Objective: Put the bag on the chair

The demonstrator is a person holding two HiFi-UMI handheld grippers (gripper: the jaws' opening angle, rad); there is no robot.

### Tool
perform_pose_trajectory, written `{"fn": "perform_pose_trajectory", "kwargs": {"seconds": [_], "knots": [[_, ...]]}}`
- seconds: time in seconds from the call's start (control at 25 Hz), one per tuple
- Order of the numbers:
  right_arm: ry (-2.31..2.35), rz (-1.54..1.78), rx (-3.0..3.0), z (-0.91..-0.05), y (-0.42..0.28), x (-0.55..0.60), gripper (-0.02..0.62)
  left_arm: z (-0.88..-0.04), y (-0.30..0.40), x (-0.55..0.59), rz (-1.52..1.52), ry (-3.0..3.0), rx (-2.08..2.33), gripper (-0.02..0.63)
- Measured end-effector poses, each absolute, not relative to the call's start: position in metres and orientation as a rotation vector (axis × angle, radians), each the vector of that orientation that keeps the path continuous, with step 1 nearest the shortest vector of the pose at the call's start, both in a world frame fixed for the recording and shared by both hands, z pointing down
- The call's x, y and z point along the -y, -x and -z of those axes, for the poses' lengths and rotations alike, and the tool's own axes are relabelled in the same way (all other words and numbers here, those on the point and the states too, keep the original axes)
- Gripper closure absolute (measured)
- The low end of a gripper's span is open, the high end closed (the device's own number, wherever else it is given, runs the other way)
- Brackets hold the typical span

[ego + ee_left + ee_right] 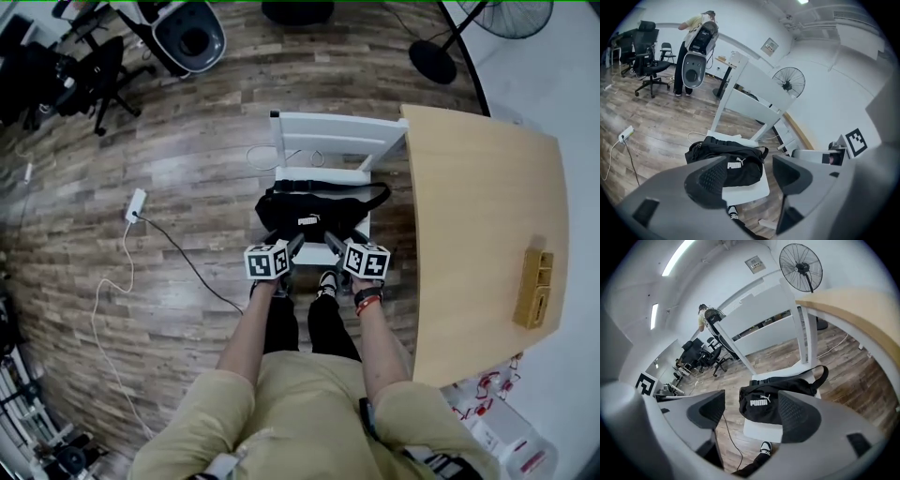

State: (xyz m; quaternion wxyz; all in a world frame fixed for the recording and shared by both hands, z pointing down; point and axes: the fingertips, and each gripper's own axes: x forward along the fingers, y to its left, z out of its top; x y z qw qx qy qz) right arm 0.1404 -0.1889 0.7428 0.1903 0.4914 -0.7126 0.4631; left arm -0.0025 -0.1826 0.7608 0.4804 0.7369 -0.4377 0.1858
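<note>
A black bag (314, 208) with a white logo lies on the seat of a white chair (337, 131), its strap trailing to the right. In the left gripper view the bag (729, 159) rests on the chair seat (747, 190) well beyond the jaws. The right gripper view shows the bag (776, 399) on the chair seat (761, 431) too. My left gripper (298, 242) and right gripper (328, 240) hover side by side above the seat's near edge. Both stand open with nothing between their fingers, clear of the bag.
A wooden table (487, 234) stands right of the chair, with a wooden block (534, 287) on it. A white power strip (136, 204) and cable lie on the plank floor at left. A standing fan (441, 47) and office chairs (84, 80) are farther off. A person (693, 28) stands far back.
</note>
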Motion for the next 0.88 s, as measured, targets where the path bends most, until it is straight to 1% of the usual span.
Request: {"fn": "perform_pose_trajectory", "kwargs": {"seconds": [0.28, 0.32, 0.36, 0.4, 0.48, 0.68, 0.88], "knots": [[-1.433, -1.142, 2.086, -0.671, -0.143, 0.186, 0.303, -0.689, 0.011, 0.175, -0.442, -1.93, 1.144, 0.33], [-1.438, -1.114, 2.105, -0.659, -0.142, 0.189, 0.315, -0.678, 0.013, 0.177, -0.43, -1.948, 1.16, 0.363], [-1.439, -1.08, 2.124, -0.647, -0.141, 0.192, 0.328, -0.668, 0.014, 0.179, -0.413, -1.962, 1.174, 0.376], [-1.437, -1.044, 2.144, -0.635, -0.141, 0.194, 0.355, -0.657, 0.016, 0.182, -0.392, -1.972, 1.184, 0.377], [-1.434, -0.977, 2.181, -0.612, -0.138, 0.196, 0.384, -0.634, 0.018, 0.185, -0.341, -1.993, 1.199, 0.377], [-1.468, -0.859, 2.279, -0.554, -0.135, 0.205, 0.421, -0.567, 0.021, 0.201, -0.299, -2.127, 1.265, 0.407], [-1.495, -0.725, 2.365, -0.499, -0.132, 0.216, 0.443, -0.502, 0.021, 0.221, -0.272, -2.288, 1.342, 0.431]]}}
